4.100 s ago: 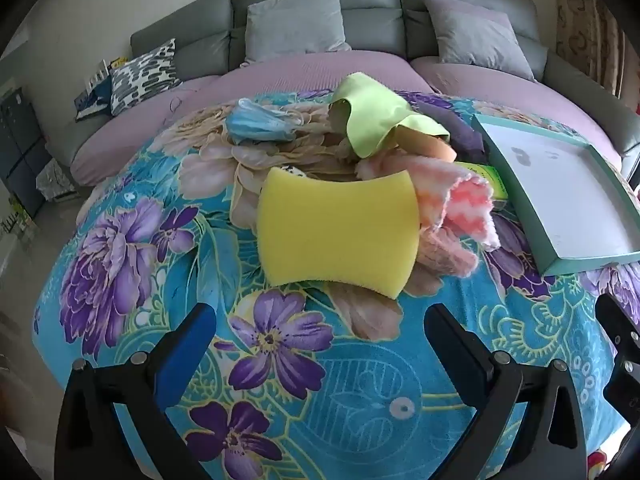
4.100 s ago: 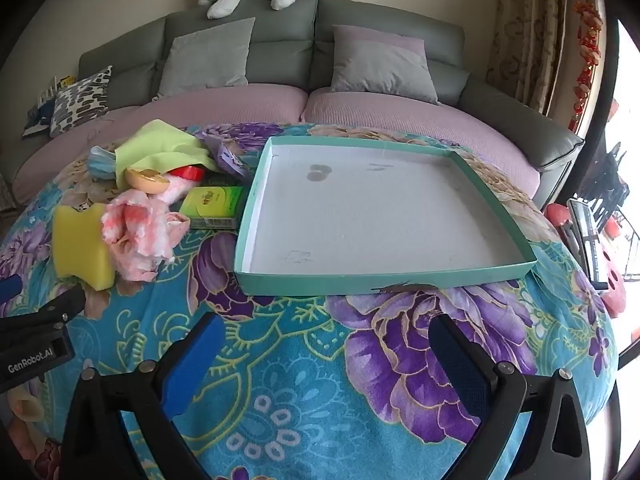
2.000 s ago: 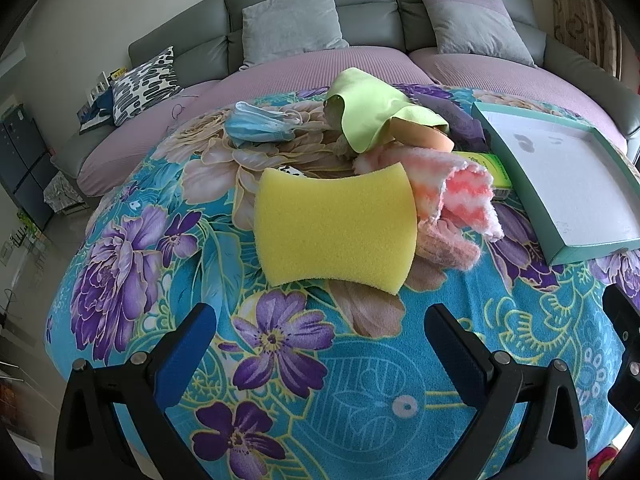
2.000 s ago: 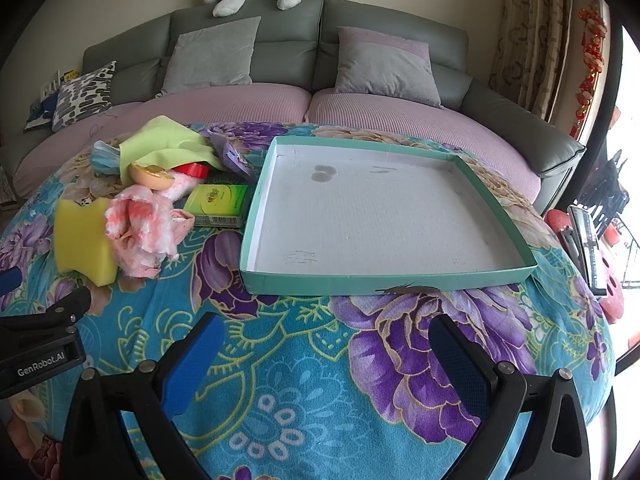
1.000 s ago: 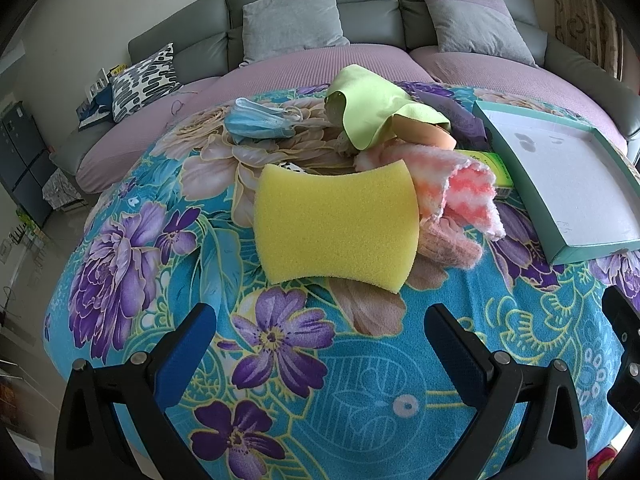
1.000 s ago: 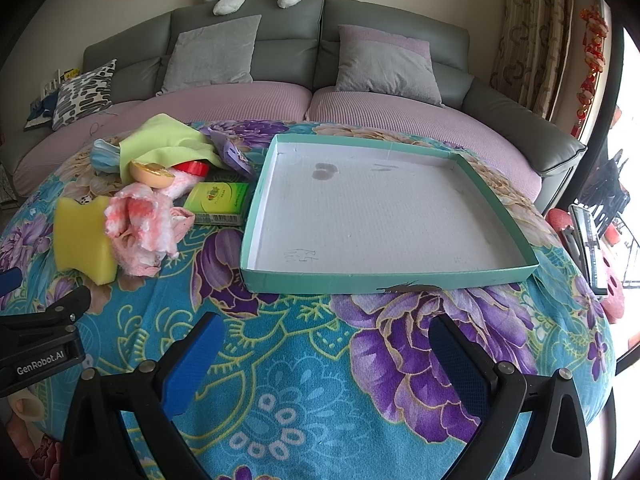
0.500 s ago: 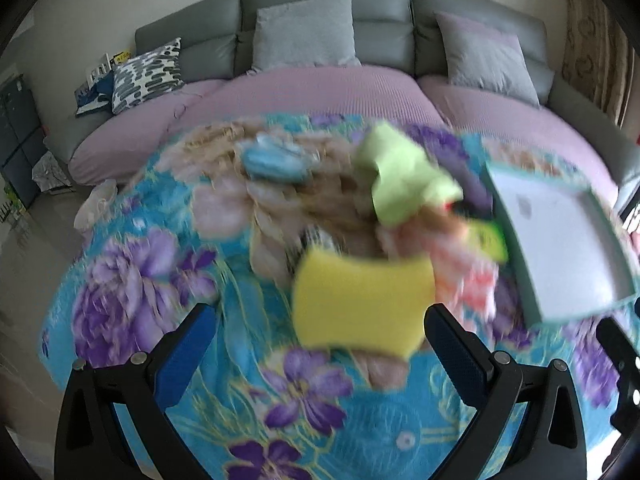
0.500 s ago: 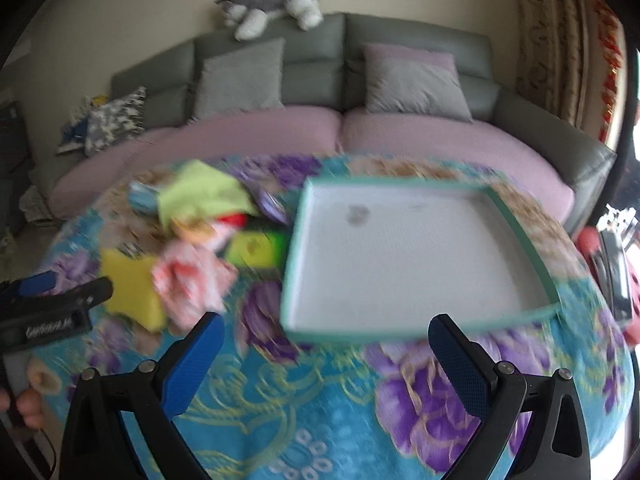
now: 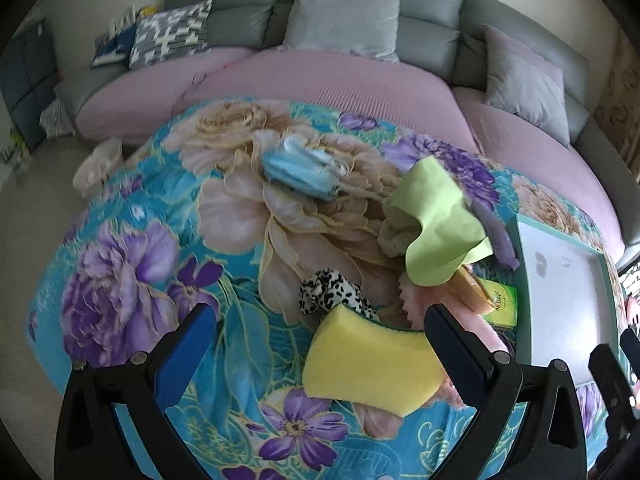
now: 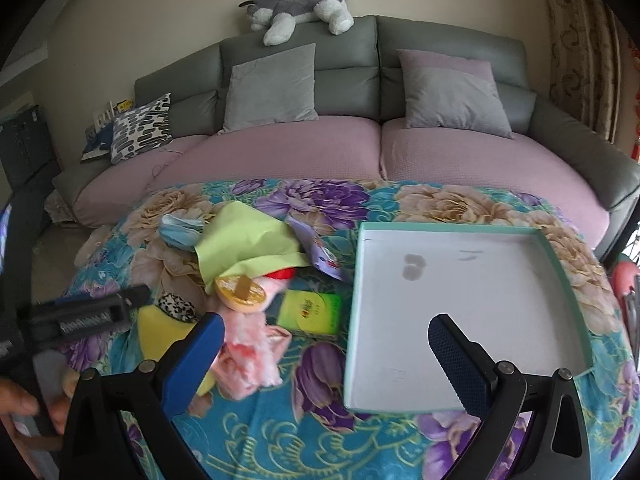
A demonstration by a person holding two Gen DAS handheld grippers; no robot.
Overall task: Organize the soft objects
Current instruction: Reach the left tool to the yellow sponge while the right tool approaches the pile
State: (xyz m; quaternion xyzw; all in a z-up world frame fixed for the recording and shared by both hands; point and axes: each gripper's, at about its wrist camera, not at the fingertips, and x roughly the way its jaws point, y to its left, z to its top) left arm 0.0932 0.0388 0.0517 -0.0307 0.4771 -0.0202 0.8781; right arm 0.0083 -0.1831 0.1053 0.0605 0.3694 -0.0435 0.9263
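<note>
A yellow sponge lies on the flowered blanket, with a spotted scrunchie, a pink fluffy cloth, a light green cloth and a blue face mask nearby. A teal tray with a white floor sits to the right and holds nothing. My left gripper is open above the blanket over the sponge's left part. My right gripper is open above the tray's front left corner. The left gripper's body shows in the right wrist view.
A green packet, a round yellow puff and a purple wrapper lie among the soft things. A grey sofa with pink seat covers, cushions and a plush dog stands behind the table.
Both grippers have risen and moved forward over the table. The left one has swung left, so the sponge now sits low right in its view and the scrunchie shows.
</note>
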